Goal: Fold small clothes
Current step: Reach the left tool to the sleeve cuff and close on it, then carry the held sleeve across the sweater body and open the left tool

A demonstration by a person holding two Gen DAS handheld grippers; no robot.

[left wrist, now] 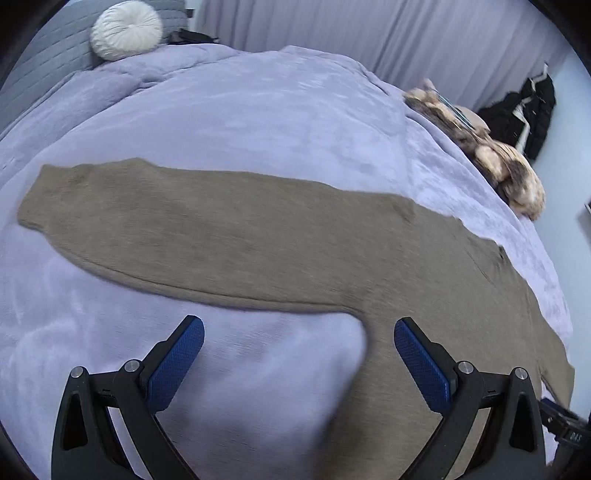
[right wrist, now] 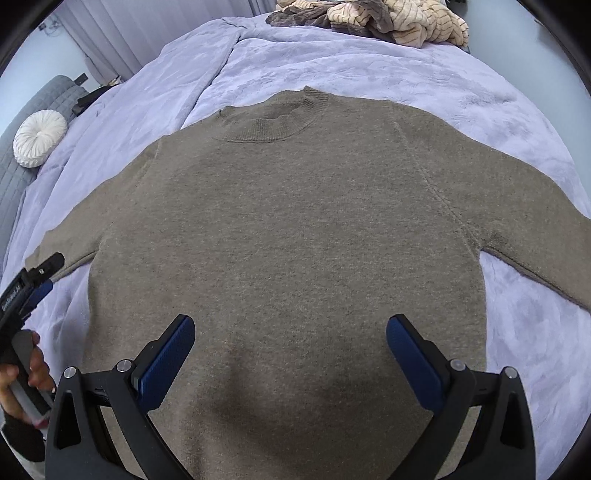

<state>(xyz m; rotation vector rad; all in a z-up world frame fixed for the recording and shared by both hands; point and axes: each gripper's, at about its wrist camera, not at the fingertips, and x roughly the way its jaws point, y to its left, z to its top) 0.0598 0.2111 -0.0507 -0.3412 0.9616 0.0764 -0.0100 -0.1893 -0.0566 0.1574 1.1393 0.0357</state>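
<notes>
A brown-grey knit sweater (right wrist: pixel 288 229) lies flat and face up on a lilac bedspread (right wrist: pixel 332 66), collar (right wrist: pixel 273 118) away from me, both sleeves spread sideways. In the left wrist view its long left sleeve (left wrist: pixel 192 229) stretches across the bed, cuff at far left. My left gripper (left wrist: pixel 299 334) hovers open above the armpit, blanket between its blue pads (left wrist: pixel 177 363). My right gripper (right wrist: pixel 290 330) stands open over the sweater's lower body, holding nothing. The left gripper (right wrist: pixel 35 284) also shows at the right wrist view's left edge, held by a hand (right wrist: pixel 33 373).
A round white cushion (left wrist: pixel 125 29) and a grey quilted headboard (left wrist: pixel 48 55) stand at the bed's head. A pile of beige and brown striped fabric (right wrist: pixel 388 18) lies on the far side. Curtains (left wrist: pixel 388 33) and dark hanging clothes (left wrist: pixel 524 110) stand behind.
</notes>
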